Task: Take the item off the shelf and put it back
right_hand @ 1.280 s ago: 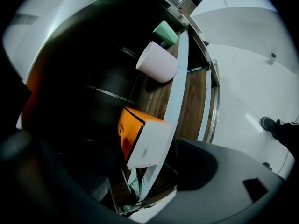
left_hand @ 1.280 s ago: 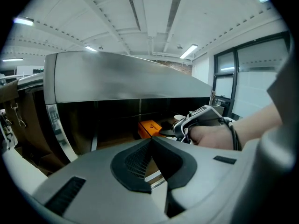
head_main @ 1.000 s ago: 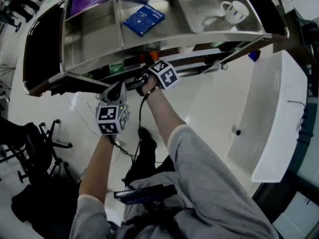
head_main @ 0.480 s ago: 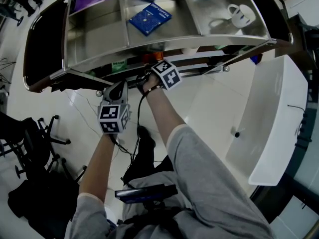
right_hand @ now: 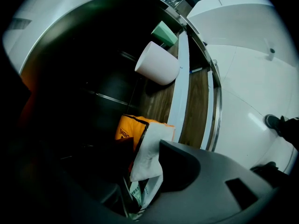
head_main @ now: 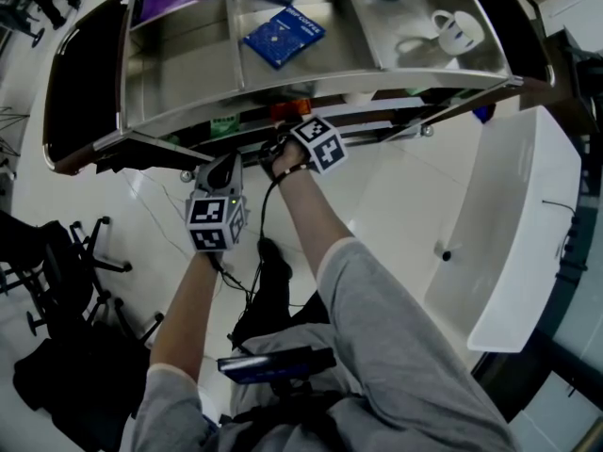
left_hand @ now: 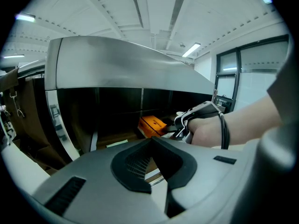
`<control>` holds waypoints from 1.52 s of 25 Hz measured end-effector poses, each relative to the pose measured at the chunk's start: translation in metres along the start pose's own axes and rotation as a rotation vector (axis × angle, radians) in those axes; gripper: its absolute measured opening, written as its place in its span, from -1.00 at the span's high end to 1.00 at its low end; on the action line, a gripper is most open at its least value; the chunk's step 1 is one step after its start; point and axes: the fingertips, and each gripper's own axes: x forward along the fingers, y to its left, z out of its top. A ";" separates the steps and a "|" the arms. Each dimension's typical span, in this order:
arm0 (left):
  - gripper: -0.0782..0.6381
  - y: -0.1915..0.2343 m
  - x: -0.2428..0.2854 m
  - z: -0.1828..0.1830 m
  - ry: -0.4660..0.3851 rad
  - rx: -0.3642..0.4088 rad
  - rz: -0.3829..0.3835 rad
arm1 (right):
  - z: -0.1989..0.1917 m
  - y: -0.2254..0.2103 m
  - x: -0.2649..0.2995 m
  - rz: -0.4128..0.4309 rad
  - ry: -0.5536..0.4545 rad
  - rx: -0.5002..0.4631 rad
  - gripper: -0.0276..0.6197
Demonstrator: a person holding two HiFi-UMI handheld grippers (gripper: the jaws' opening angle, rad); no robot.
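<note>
White packet (right_hand: 149, 160) is pinched between the right gripper's (right_hand: 144, 147) jaws, which have just been closing. An orange pouch (right_hand: 127, 129) lies just beyond their tips. The left gripper's (left_hand: 152, 141) jaws are clenched and empty.

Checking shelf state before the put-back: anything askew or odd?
Only the blue book on the top shelf: it lies skewed to its compartment's walls. Otherwise nothing stands out; the jaws of the right gripper have just been closing onto a white packet between them.
</note>
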 end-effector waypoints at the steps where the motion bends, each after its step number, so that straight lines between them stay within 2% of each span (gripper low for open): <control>1: 0.76 -0.001 0.000 0.000 0.000 -0.001 0.000 | 0.001 -0.001 -0.001 0.000 0.001 -0.009 0.38; 7: 0.76 -0.006 0.000 -0.001 -0.001 -0.010 -0.003 | 0.008 -0.005 -0.011 -0.003 0.009 -0.073 0.39; 15: 0.76 -0.020 -0.005 0.001 -0.007 -0.016 -0.009 | 0.014 -0.004 -0.036 0.045 0.048 -0.098 0.39; 21: 0.76 -0.031 -0.019 0.004 -0.017 -0.021 0.000 | 0.024 -0.010 -0.069 0.059 0.096 -0.111 0.39; 28: 0.76 -0.051 -0.044 0.005 -0.023 -0.028 0.010 | 0.040 -0.014 -0.118 0.089 0.156 -0.178 0.39; 32: 0.76 -0.064 -0.063 0.008 -0.035 -0.028 0.013 | 0.045 -0.016 -0.152 0.141 0.226 -0.220 0.39; 38: 0.76 -0.077 -0.086 0.007 -0.044 -0.035 0.011 | 0.050 -0.021 -0.197 0.215 0.380 -0.355 0.39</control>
